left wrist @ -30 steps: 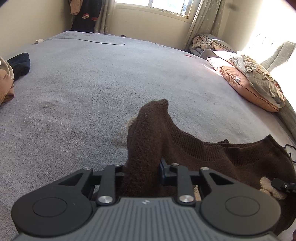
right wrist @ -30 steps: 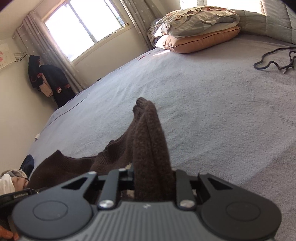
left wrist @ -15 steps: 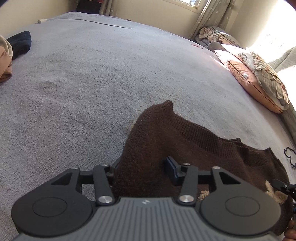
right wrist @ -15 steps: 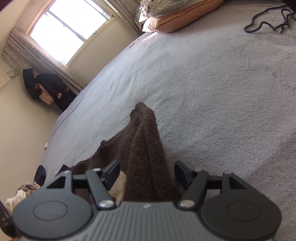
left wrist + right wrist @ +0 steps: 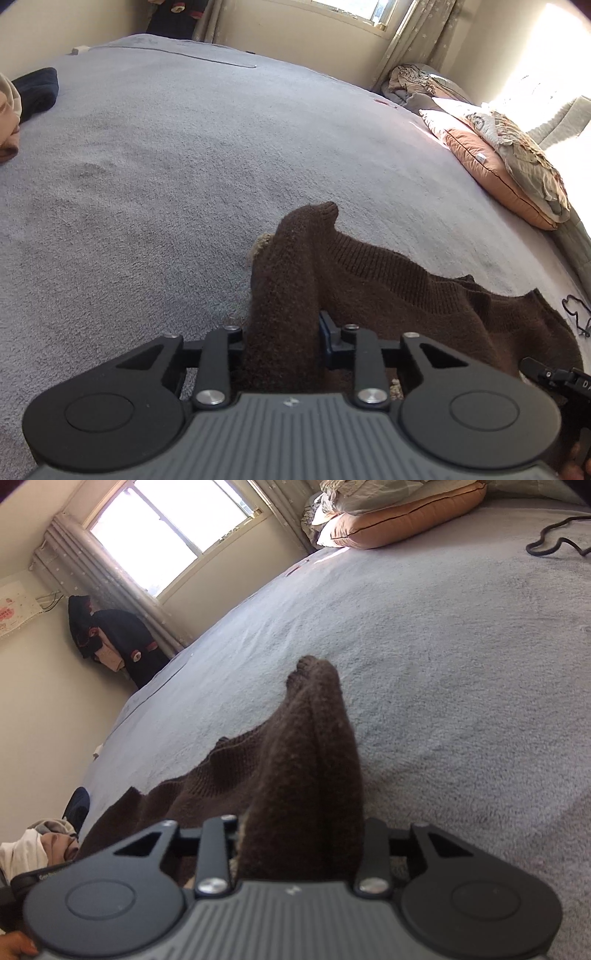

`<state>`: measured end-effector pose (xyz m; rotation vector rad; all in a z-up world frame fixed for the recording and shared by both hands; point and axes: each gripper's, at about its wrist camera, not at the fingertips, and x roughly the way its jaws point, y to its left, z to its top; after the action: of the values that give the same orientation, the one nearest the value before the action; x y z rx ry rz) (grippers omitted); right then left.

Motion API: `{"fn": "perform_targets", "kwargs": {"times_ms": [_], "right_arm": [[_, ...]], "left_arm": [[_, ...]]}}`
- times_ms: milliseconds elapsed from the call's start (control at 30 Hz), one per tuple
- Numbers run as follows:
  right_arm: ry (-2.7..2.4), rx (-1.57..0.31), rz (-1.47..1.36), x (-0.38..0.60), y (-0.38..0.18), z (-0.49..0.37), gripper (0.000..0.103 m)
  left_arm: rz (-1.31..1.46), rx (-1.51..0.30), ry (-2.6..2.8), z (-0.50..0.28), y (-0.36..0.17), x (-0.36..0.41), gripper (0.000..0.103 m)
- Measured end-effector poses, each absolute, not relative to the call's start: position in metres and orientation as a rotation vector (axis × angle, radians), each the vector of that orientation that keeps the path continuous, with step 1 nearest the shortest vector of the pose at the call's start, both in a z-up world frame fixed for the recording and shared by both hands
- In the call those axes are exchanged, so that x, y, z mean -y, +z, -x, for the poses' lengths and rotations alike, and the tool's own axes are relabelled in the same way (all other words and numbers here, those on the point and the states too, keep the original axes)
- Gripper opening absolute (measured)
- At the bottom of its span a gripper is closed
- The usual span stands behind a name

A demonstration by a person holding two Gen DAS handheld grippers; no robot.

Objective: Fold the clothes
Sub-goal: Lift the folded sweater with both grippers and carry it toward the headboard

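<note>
Both jaws are closing: the left gripper (image 5: 282,325) and right gripper (image 5: 301,823) each pinch a bunched corner of the brown sweater (image 5: 406,288), draped mid-bed (image 5: 184,166). A thick wad could slip from either gripper, dropping that corner and skewing the fold.

We see a wide grey bed cover (image 5: 184,147) running to cream walls (image 5: 295,26). A bright window (image 5: 166,528) with grey curtains (image 5: 92,579) sits far off. Sun falls on an orange pillow (image 5: 491,170) at the far right.
</note>
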<state>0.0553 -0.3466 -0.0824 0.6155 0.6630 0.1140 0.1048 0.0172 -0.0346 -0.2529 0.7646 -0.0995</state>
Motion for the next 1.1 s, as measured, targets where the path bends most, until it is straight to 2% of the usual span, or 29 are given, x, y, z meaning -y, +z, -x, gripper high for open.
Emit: {"fn": "perform_targets", "kwargs": {"times_ms": [267, 500, 1100], "right_arm": [[0.070, -0.550, -0.543, 0.338, -0.049, -0.038, 0.026], [-0.051, -0.469, -0.569, 0.362, -0.034, -0.018, 0.025], [-0.452, -0.205, -0.590, 0.497, 0.025, 0.087, 0.024]], "left_arm": [[0.136, -0.638, -0.124, -0.099, 0.007, 0.015, 0.027], [0.157, -0.605, -0.199, -0.116, 0.027, 0.061, 0.025], [0.123, -0.552, -0.571, -0.138, 0.052, 0.306, 0.025]]}}
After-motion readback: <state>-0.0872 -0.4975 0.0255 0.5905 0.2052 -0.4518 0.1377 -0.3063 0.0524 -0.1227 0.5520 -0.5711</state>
